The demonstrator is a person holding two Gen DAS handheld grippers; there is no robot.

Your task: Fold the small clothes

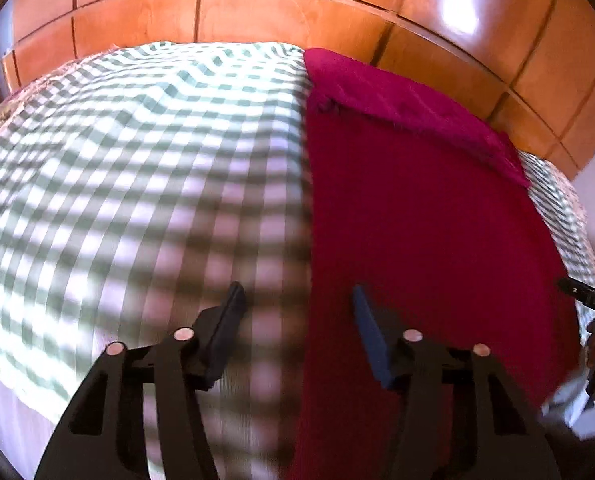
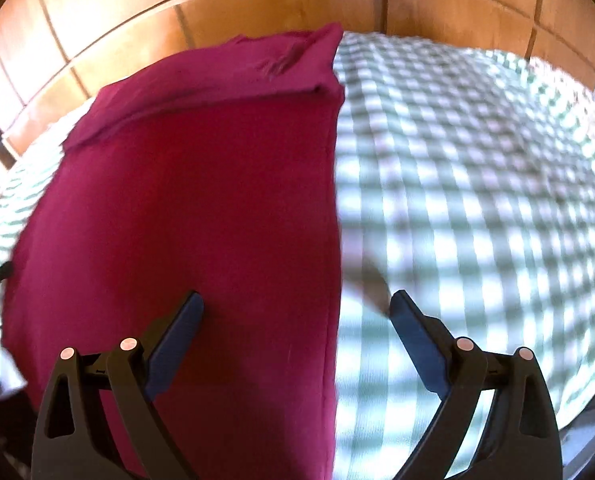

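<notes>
A bed under a green-and-white checked sheet (image 1: 137, 152) fills both views, with a panelled wooden headboard (image 1: 257, 12) along its far side at twelve o'clock. On it lies the crimson garment (image 2: 185, 208), spread long and flat, its far end already turned back in a band at about eleven o'clock in the right wrist view. It looks like a mid-fold stage: both grippers hover above the near end, holding nothing. The left gripper (image 1: 297, 300) has its jaws about half open over the cloth's left edge; the right gripper (image 2: 297, 306) stands wide, straddling the right edge. Next they likely need to pinch the near corners. No containers are in sight.
</notes>
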